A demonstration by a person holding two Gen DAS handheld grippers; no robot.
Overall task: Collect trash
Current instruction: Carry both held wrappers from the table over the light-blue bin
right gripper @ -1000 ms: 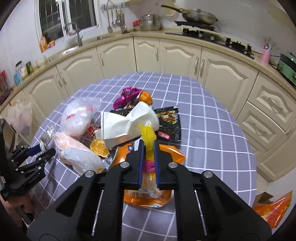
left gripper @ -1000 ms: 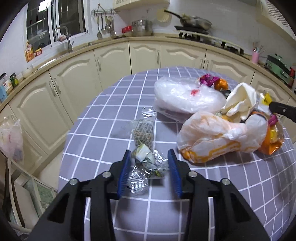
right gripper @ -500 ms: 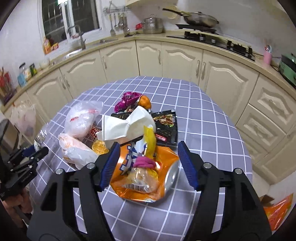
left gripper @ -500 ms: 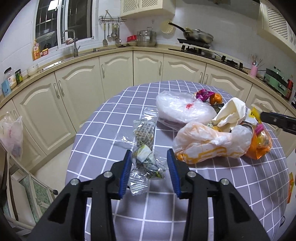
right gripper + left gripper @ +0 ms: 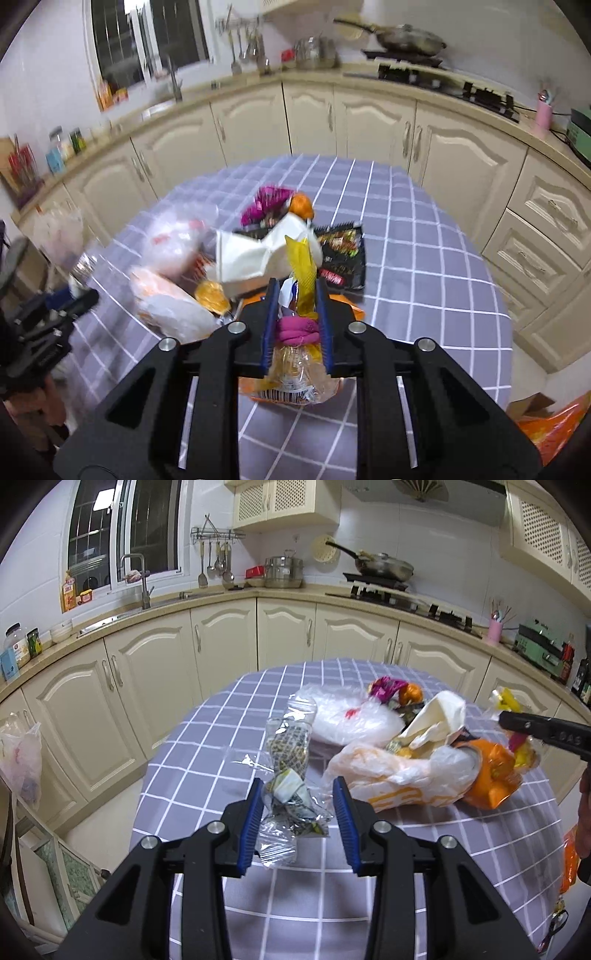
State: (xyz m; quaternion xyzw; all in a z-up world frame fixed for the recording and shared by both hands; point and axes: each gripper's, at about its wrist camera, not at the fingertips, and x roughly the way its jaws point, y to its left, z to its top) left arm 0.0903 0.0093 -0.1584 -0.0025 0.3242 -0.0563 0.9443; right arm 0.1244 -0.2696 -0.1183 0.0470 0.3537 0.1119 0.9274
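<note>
Left gripper spread either side of crumpled clear wrapper on checked table, trash pile at its 2 o'clock; right gripper pinching the tied neck of the orange snack bag at the pile's near edge.

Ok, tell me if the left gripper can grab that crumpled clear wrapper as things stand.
Probably yes. The left gripper is open with the clear wrapper lying between its fingers, nothing blocking. The right gripper is off at the orange bag, out of the way.
</note>
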